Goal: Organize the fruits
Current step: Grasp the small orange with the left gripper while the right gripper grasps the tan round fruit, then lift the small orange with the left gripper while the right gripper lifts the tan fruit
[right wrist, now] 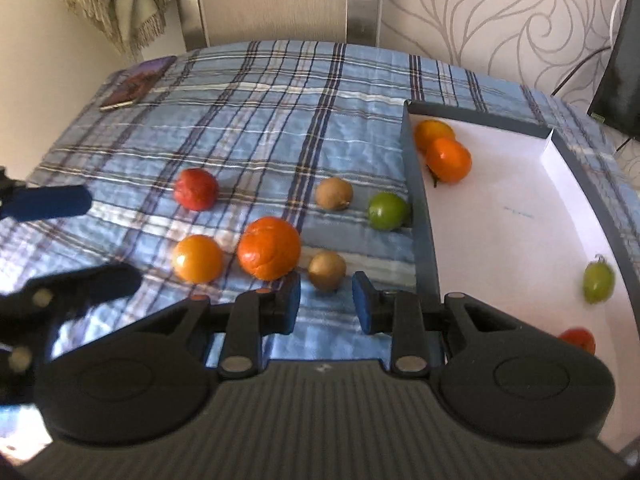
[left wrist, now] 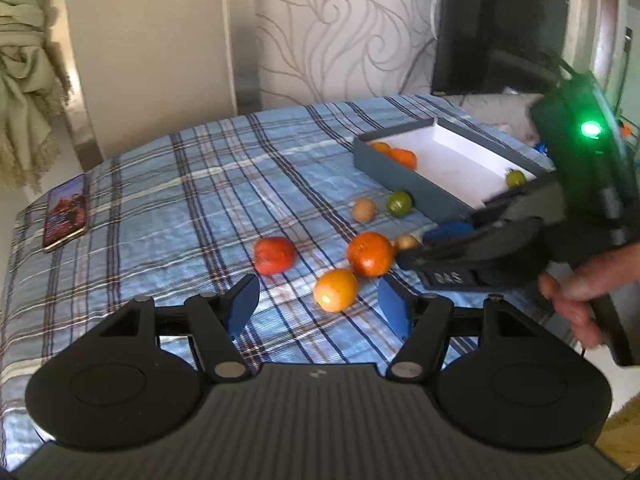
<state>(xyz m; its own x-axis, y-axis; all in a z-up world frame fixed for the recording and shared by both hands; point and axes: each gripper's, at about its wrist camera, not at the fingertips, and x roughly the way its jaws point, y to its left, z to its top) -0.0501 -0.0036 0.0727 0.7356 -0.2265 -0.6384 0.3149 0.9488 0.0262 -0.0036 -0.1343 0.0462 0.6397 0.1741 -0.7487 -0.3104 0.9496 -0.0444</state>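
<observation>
While six fruits lie loose on the blue plaid cloth [right wrist: 248, 120], a person sorting them into a grey-walled box [right wrist: 424, 240] brings the right gripper [right wrist: 326, 304] down towards the small brown fruit [right wrist: 327, 271] lying nearest the box wall. The box, at the right of the table, holds two oranges [right wrist: 448, 158] in its far corner, a green fruit [right wrist: 598, 282] by the right-hand wall and a red one [right wrist: 578, 340] partly hidden behind the tool. Outside it wait a large orange [right wrist: 269, 248], a yellow-orange fruit [right wrist: 198, 258], a red fruit [right wrist: 196, 189], a second brown fruit [right wrist: 334, 193] and a green fruit [right wrist: 388, 211] touching the box wall.

The work looks to be mid-course, between one drop and the next pick. The right tool's blue pads [right wrist: 365, 306] stand narrowly apart and empty, the gap seemingly tight for the brown fruit ahead; the next move probably calls for widening them, settling them either side of it and closing gently, since a round fruit may roll.

The left gripper [left wrist: 318, 304], fingers spread about halfway, grips nothing and hangs just short of the yellow-orange fruit. A phone [left wrist: 66, 212] lies at the cloth's far left.
</observation>
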